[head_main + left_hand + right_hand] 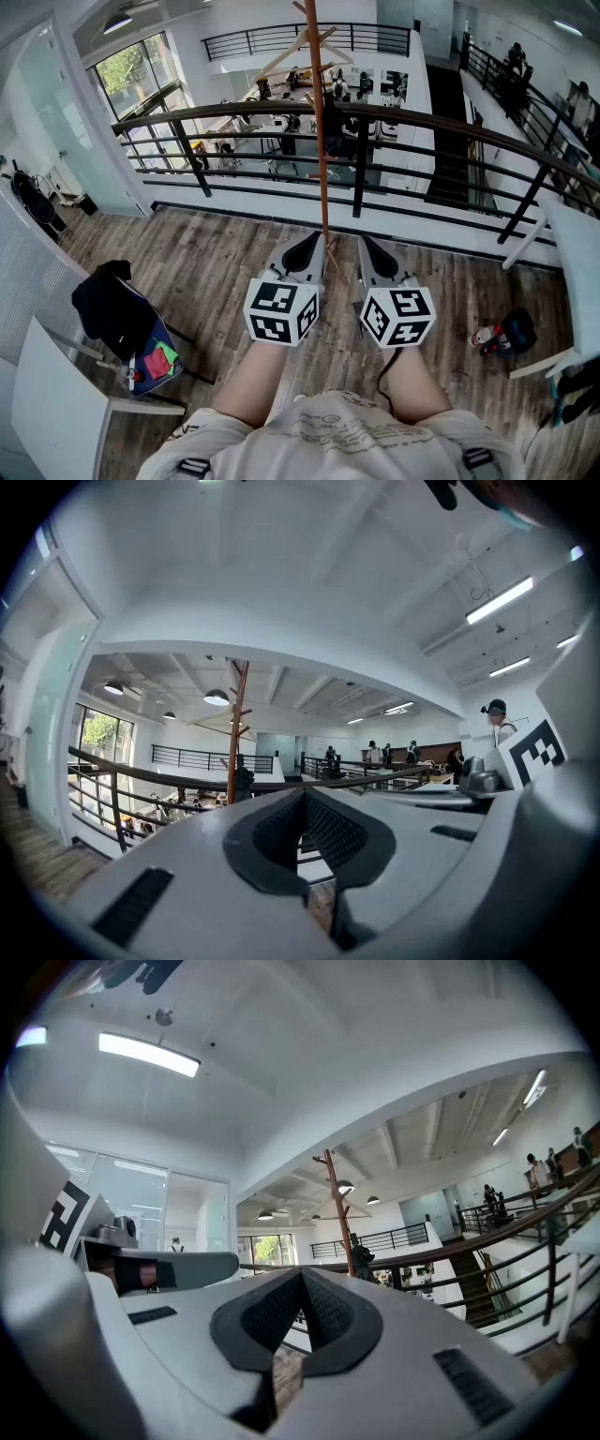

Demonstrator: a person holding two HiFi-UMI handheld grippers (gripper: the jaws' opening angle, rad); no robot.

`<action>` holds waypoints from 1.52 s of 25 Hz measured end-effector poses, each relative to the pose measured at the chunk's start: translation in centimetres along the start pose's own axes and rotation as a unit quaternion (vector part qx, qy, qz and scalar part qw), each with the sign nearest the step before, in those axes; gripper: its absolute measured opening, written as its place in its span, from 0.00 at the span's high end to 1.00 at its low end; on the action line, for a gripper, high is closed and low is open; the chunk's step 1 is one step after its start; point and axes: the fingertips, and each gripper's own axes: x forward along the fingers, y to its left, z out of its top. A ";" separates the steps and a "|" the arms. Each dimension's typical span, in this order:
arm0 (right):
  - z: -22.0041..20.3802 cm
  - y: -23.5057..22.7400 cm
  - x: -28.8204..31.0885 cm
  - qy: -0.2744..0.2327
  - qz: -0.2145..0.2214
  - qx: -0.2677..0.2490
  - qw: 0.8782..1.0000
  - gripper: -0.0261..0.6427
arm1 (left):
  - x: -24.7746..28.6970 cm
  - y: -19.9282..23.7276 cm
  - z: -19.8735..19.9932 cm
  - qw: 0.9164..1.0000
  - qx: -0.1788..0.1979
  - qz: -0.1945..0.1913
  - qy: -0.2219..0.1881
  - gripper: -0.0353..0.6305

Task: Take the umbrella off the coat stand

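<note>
In the head view the left gripper and the right gripper are held level and side by side above the wooden floor, both pointing at 12 o'clock towards a dark railing. The brown pole of the coat stand rises between them, nearer the left one, and neither gripper touches it. A dark folded shape hangs against the pole at its 3 o'clock side, level with the top rail (this looks like the umbrella, though it is small here). A chair draped with dark cloth stands at 9 o'clock. In the left gripper view, the left gripper has its pads drawn together at the tips with nothing between them. The coat stand is at 11 o'clock beyond the railing, with the umbrella hanging low on it. In the right gripper view, the right gripper is likewise closed and empty. The coat stand stands at 1 o'clock, and the umbrella hangs on it well away from the jaws.
</note>
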 end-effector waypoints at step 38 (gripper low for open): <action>-1.4 -9.8 1.8 0.006 0.019 -0.014 1.000 0.96 | 9.3 -4.4 -3.5 1.000 -0.002 0.003 0.008 0.94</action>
